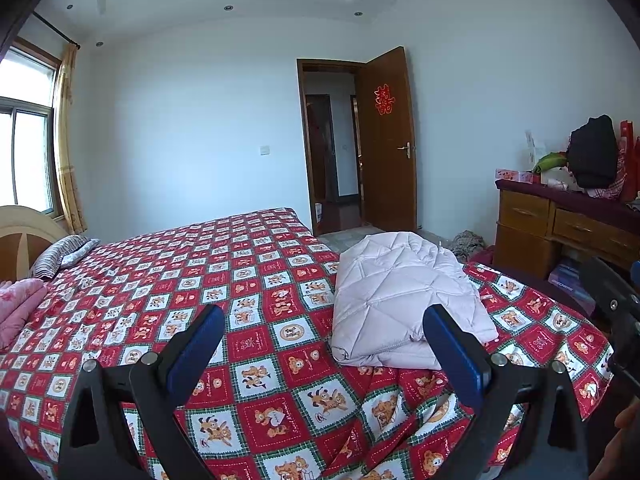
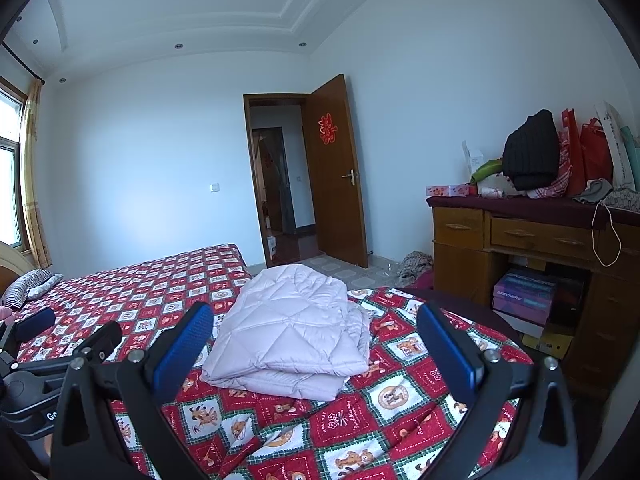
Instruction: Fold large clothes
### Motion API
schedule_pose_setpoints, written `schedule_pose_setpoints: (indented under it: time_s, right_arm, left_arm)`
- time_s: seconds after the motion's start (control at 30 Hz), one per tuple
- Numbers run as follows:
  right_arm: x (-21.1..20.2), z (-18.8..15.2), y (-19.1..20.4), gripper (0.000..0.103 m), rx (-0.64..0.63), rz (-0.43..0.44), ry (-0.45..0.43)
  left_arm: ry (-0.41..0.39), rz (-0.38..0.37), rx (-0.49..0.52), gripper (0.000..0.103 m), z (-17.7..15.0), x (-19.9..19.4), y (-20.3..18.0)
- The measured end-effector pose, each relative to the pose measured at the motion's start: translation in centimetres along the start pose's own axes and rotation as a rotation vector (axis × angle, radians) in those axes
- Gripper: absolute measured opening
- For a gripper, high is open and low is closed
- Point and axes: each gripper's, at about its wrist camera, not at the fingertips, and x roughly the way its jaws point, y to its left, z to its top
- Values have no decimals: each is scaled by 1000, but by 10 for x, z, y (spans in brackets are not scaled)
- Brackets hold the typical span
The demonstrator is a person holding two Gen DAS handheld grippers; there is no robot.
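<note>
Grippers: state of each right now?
Left gripper: open, holding nothing, short of the folded jacket.
Right gripper: open, holding nothing, jaws wide before the same jacket on the bed.

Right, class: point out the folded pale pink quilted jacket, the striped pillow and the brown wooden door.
Folded pale pink quilted jacket (image 2: 292, 332): right wrist view, top panel.
Striped pillow (image 1: 60, 256): left wrist view, middle.
Brown wooden door (image 2: 336, 184): right wrist view, panel centre.

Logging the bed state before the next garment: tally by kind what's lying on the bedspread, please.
Folded quilted jacket: 1
Striped pillow: 1
Pink folded bedding: 1
Total: 3
Both the left gripper and right gripper are open and empty.
</note>
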Motion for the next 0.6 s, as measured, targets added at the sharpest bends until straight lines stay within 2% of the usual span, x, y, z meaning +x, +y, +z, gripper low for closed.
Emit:
schedule_pose_setpoints:
  time_s: [0.6]
  right_arm:
    - [-1,-1,3,103,-4,4,2]
  left_arm:
    - [3,8,16,100,-3,2,0]
